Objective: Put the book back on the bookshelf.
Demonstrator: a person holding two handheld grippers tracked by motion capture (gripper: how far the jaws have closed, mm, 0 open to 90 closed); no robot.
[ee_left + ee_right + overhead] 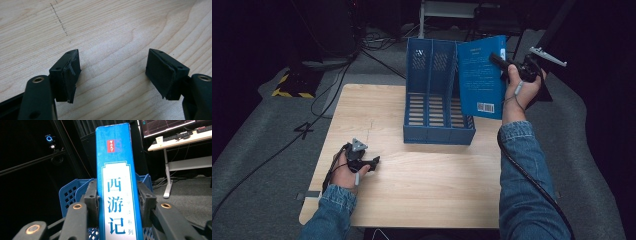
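A blue book (480, 76) hangs upright in the air over the right end of a blue three-slot file rack (438, 95). My right gripper (496, 60) is shut on it from the right; in the right gripper view both jaws press on the spine of the book (116, 190), which carries Chinese characters, with the rack's (71, 192) perforated walls behind. My left gripper (373, 163) rests on the wooden table (412, 185) at the front left, pointing right. Its jaws stand wide open in the left gripper view (112, 75), with bare wood between the pads.
Cables (332, 85) trail over the grey floor left of and behind the table. A yellow-black striped block (292, 86) lies at the back left. A desk (180, 138) with a monitor and a cup stands far off behind the rack.
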